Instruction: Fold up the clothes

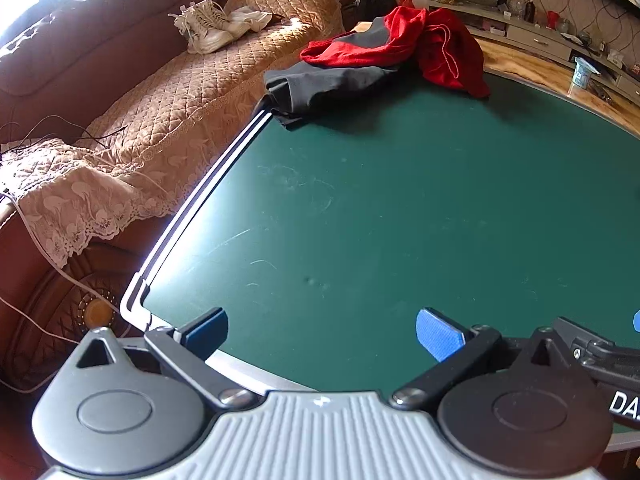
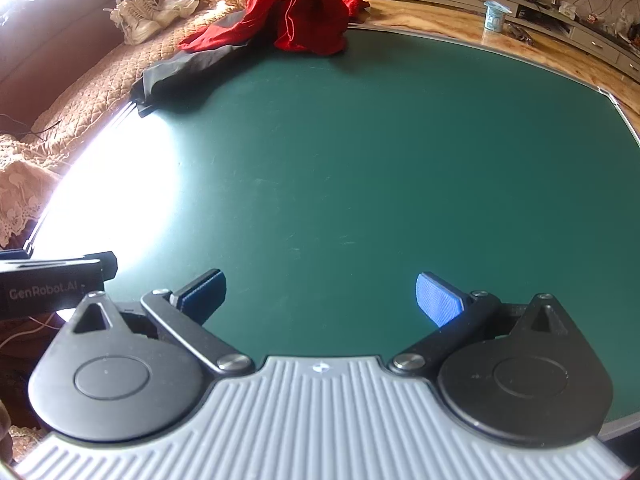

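Both claws hover over the near edge of the green tabletop (image 1: 400,208), the left claw (image 1: 322,334) and the right claw (image 2: 320,300) each spread wide with nothing between the blue pads. A wide stretch of bare green lies ahead of them. The crumpled red garment (image 1: 404,40) lies atop the grey garment (image 1: 320,84) at the far left corner, the grey one spilling over the rim beside the sofa (image 1: 168,112). A small cup (image 2: 495,14) stands beyond the far edge.
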`<action>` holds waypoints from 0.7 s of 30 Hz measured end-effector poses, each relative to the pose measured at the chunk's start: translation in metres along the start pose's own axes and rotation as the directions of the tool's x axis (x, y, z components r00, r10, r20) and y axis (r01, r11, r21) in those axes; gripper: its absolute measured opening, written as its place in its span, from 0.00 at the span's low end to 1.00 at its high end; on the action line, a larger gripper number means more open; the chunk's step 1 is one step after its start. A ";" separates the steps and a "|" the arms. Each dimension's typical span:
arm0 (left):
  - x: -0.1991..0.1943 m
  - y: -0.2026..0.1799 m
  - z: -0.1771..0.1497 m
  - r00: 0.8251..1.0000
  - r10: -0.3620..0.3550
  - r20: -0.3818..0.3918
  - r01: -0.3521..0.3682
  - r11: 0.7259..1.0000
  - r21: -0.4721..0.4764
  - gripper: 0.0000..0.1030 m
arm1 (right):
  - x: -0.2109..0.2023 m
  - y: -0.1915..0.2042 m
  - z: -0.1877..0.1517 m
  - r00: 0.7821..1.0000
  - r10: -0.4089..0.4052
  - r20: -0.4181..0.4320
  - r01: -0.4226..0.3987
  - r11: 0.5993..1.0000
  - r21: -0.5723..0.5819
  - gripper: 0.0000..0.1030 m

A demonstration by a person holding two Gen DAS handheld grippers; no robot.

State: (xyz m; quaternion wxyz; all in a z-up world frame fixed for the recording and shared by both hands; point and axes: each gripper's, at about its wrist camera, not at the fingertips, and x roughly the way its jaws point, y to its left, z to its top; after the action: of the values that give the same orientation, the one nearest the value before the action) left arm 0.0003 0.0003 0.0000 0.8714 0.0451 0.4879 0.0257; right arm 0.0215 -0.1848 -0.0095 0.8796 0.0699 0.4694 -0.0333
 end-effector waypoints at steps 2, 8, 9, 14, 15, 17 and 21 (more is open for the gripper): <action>0.000 0.001 0.001 1.000 -0.001 0.001 0.001 1.000 -0.002 1.00 | -0.001 0.000 -0.002 1.000 0.000 0.007 0.000 1.000 -0.004 1.00; 0.001 0.003 0.002 1.000 -0.005 0.003 0.005 1.000 -0.008 1.00 | 0.002 0.011 0.000 1.000 -0.008 -0.010 0.008 0.999 -0.035 1.00; 0.001 0.003 0.002 1.000 -0.006 0.003 0.006 1.000 -0.009 1.00 | 0.004 0.009 0.001 1.000 0.001 -0.012 -0.001 1.000 -0.029 1.00; 0.002 0.000 0.003 1.000 0.006 0.003 -0.006 1.000 -0.007 1.00 | 0.008 0.012 0.001 1.000 0.005 -0.005 -0.005 0.999 -0.042 1.00; 0.003 0.001 0.003 1.000 0.005 0.002 -0.005 1.000 -0.008 1.00 | 0.008 0.013 0.000 1.000 0.005 -0.003 -0.005 0.999 -0.045 1.00; 0.003 0.002 0.003 1.000 0.003 -0.001 -0.003 1.000 -0.009 1.00 | 0.008 0.014 0.000 1.000 0.006 0.000 -0.006 0.999 -0.051 1.00; 0.006 0.004 0.003 1.000 -0.006 -0.005 0.006 1.000 -0.012 1.00 | 0.010 0.016 -0.001 1.000 0.008 0.002 -0.008 0.998 -0.058 1.00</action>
State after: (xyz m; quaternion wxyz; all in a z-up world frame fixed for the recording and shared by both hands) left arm 0.0065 0.0048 -0.0029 0.8706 0.0383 0.4898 0.0264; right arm 0.0286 -0.1688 -0.0169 0.8819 0.0461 0.4689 -0.0161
